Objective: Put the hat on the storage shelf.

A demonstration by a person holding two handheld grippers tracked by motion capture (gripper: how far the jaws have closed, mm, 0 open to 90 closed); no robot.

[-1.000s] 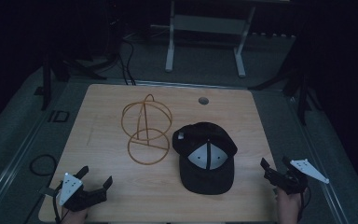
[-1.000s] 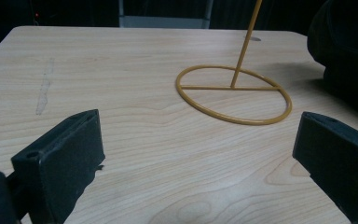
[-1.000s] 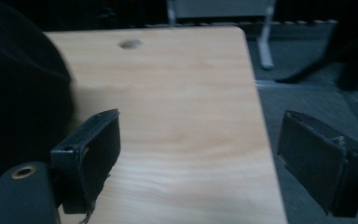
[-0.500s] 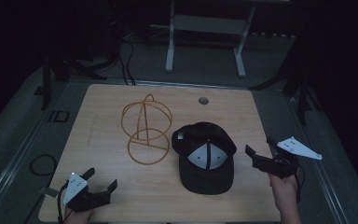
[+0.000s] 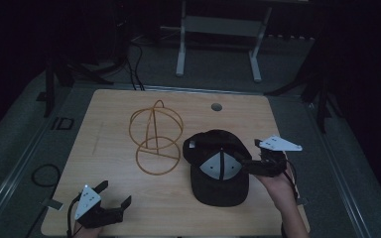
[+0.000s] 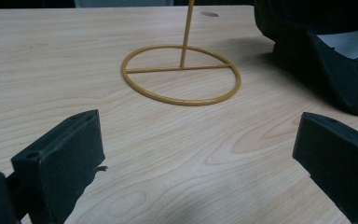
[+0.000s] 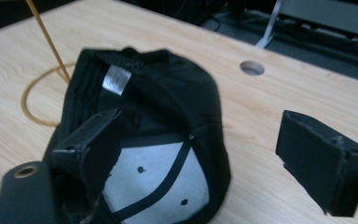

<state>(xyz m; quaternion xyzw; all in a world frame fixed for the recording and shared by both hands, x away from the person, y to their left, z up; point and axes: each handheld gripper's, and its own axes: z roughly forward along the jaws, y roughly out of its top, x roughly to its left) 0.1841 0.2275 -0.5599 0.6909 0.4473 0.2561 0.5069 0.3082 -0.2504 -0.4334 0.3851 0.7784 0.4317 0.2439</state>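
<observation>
high view / right gripper: your right gripper (image 5: 250, 157) is over the right edge of the black cap (image 5: 218, 168), jaws spread wide, nothing between them. Grey plate on top, your hand (image 5: 278, 184) behind it.
high view / cap: lies upside down on the wooden table (image 5: 104, 114), opening up, pale front lining showing, brim toward you. Whether a jaw tip touches the cap edge is hard to say; the picture is dim.
high view / left gripper: your left gripper (image 5: 113, 194) sits low at the near left corner of the table, jaws wide, holding nothing, well apart from the cap.
high view / stand: yellow wire stand (image 5: 155, 136) is ahead of your left gripper and just beside the cap's far left side.

left gripper view / jaws: both black jaws far apart, only bare table between them.
left gripper view / stand: ring base (image 6: 181, 74) with its upright rod sits straight ahead of the jaws, flat on the table.
left gripper view / cap: black cap (image 6: 326, 51) ahead and to the right, clear of the right jaw.

right gripper view / jaws: wide, not clamping anything.
right gripper view / cap: black cap (image 7: 168, 121) lies ahead and under the left jaw, white label and pale lining visible inside; the right jaw is over bare table beside it.
right gripper view / stand: yellow wire (image 7: 46, 39) beyond the cap, far left.
</observation>
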